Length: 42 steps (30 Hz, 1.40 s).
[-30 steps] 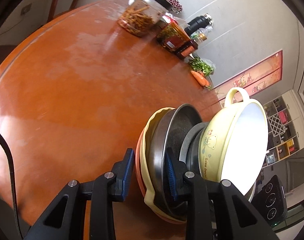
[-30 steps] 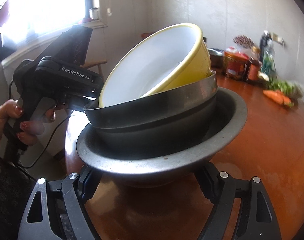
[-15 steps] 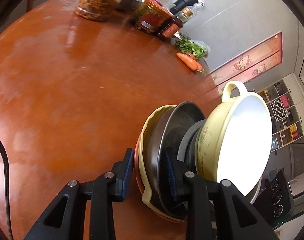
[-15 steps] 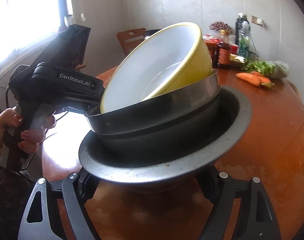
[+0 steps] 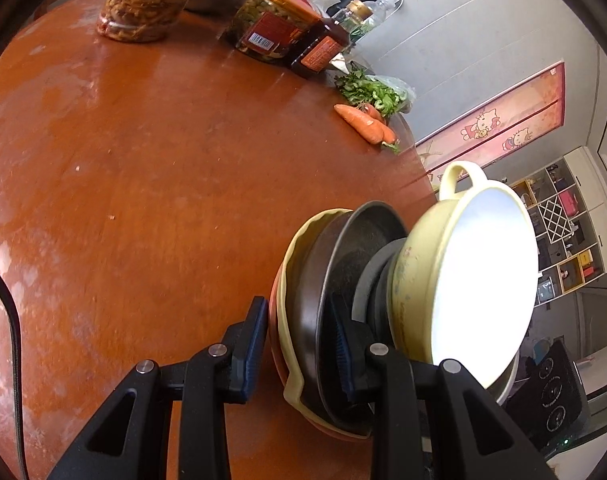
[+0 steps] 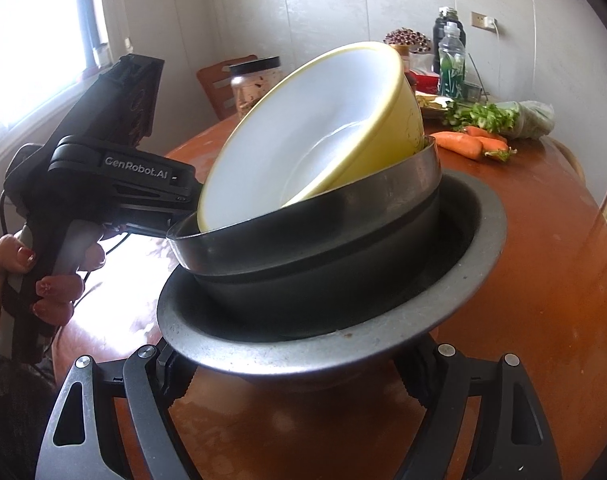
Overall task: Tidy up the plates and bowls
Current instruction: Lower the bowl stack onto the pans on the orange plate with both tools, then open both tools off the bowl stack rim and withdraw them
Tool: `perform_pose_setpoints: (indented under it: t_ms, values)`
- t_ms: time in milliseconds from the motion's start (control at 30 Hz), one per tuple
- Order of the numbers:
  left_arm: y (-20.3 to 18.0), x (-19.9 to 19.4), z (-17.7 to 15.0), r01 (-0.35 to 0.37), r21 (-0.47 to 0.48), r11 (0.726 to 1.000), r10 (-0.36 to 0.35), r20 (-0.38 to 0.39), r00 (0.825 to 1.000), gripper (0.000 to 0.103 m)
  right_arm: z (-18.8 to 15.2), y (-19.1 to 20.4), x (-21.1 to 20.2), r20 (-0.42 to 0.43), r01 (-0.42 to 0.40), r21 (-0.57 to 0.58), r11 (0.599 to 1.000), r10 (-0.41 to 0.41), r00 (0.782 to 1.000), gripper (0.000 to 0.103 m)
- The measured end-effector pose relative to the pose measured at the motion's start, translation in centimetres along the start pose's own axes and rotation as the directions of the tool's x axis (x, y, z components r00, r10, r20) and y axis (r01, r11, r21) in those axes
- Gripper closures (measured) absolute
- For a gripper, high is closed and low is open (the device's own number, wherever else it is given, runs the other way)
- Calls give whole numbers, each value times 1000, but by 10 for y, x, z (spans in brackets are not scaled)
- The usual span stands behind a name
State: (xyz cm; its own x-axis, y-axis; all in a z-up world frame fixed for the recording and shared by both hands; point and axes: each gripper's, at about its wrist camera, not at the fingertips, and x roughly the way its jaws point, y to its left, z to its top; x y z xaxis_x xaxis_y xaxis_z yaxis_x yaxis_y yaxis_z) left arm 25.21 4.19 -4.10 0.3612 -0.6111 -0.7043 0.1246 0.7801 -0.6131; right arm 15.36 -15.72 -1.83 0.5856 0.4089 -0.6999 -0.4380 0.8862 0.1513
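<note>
Two hand-held grippers | left clamps stacked dishes' rims | right grip hidden beneath

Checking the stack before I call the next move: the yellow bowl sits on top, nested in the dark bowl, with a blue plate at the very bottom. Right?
Not quite. The bottom piece is an orange plate, not blue; the left wrist view shows it under the stack. The yellow bowl does sit on top, nested in the dark bowl.

Bare table ahead; jars, carrots along far edge
</note>
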Motion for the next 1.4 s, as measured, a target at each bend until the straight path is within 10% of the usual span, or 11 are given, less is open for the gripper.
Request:
perform_pose_setpoints:
  t_ms: [333,1400]
  values:
    - [-4,-38,7,-53,25,998,50,113,992,63,19,3,8,15,-6,23,1000,5,1000,21]
    - [-10,-54,-37,-150,97,984,136,137,981,62,-6,2,-11,-12,42,44,998,-42,999,21]
